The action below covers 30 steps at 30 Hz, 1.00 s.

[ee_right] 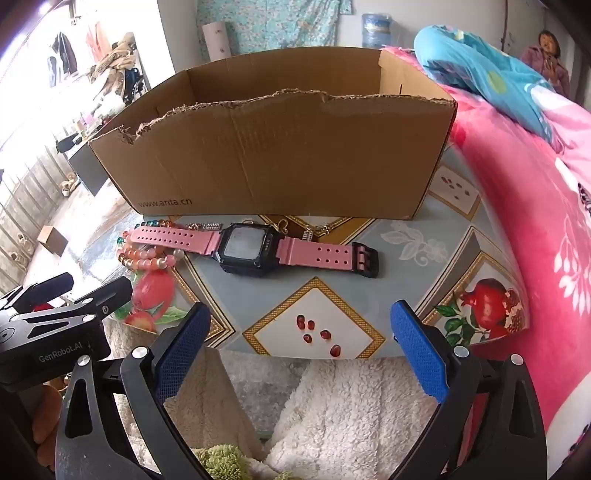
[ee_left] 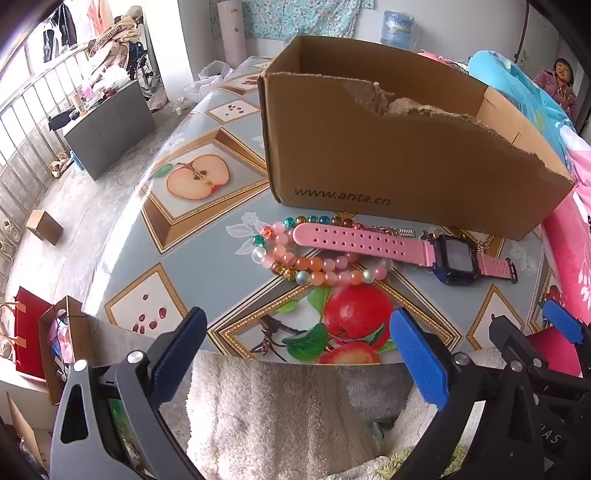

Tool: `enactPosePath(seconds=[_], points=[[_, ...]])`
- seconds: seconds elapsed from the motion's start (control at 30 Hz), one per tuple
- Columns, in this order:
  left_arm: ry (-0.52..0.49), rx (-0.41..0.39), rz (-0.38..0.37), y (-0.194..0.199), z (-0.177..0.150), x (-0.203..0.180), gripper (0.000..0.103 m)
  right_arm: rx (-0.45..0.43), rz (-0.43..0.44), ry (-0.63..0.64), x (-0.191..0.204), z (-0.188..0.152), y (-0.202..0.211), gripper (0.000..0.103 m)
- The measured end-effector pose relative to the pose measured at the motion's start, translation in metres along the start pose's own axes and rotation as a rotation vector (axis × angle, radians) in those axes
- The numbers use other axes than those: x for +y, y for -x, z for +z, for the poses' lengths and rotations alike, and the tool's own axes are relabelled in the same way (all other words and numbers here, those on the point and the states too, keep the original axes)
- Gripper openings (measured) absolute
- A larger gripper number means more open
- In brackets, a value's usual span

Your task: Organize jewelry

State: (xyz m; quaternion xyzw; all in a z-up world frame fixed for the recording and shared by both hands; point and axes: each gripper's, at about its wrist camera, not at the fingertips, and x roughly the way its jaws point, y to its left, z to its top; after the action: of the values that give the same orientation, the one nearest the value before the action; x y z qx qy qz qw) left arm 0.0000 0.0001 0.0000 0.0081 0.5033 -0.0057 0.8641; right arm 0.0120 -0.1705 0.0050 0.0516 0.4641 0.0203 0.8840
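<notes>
This was a lived-in home, seemingly a bedroom. A bed with a pink floral blanket point(ee_right: 524, 206) and a blue quilt point(ee_right: 476, 70) stood right beside the surface point(ee_left: 207, 236), which was covered in a fruit-print cloth. Clothes point(ee_left: 64, 27) hung by a railed window, a floral curtain point(ee_left: 284, 16) hung on the far wall near a water jug point(ee_left: 397, 27), and gift bags point(ee_left: 31, 332) and small boxes sat on the concrete floor.
</notes>
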Motion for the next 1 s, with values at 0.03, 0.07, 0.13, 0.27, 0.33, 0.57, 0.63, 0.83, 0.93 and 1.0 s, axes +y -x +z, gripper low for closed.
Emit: enactPosePath(seconds=[0.03,0.07,0.13,0.27,0.33,0.57,0.63,0.83,0.93,1.0], points=[[0.0,0.0,0.0,0.0,0.0,0.0,0.097,0.0,0.0,0.0,-0.0001,0.0001,-0.0001,0.094],[-0.001,-0.001,0.001,0.0,0.0,0.0,0.097,0.0,0.001,0.001,-0.0001,0.0002,-0.0002,0.094],[-0.002,-0.001,0.002,0.0,0.0,0.0,0.097,0.002,-0.002,0.001,-0.0001,0.0005,-0.001,0.094],[-0.002,0.002,0.003,-0.0001,-0.0001,0.0,0.097,0.002,-0.002,0.003,-0.001,0.0011,-0.0018,0.094],[-0.002,0.001,0.003,0.0,-0.0001,0.0001,0.097,0.001,-0.003,0.005,-0.0018,0.0013,-0.0023,0.094],[-0.003,0.004,0.003,0.0,-0.0002,0.0003,0.097,0.002,-0.007,0.004,-0.0002,0.0022,-0.0042,0.094],[-0.003,0.004,0.003,0.0002,-0.0002,0.0004,0.097,0.002,-0.007,0.005,-0.001,0.0006,-0.0055,0.094],[-0.003,0.004,0.005,0.0002,-0.0003,0.0005,0.097,0.003,-0.01,0.005,-0.0006,0.0008,-0.0052,0.094],[-0.004,0.005,0.005,0.0002,-0.0003,0.0002,0.097,0.002,-0.011,0.006,0.0001,0.0012,-0.005,0.094],[-0.004,0.005,0.007,-0.0034,-0.0014,0.0022,0.097,0.002,-0.011,0.006,-0.0006,0.0013,-0.0051,0.094]])
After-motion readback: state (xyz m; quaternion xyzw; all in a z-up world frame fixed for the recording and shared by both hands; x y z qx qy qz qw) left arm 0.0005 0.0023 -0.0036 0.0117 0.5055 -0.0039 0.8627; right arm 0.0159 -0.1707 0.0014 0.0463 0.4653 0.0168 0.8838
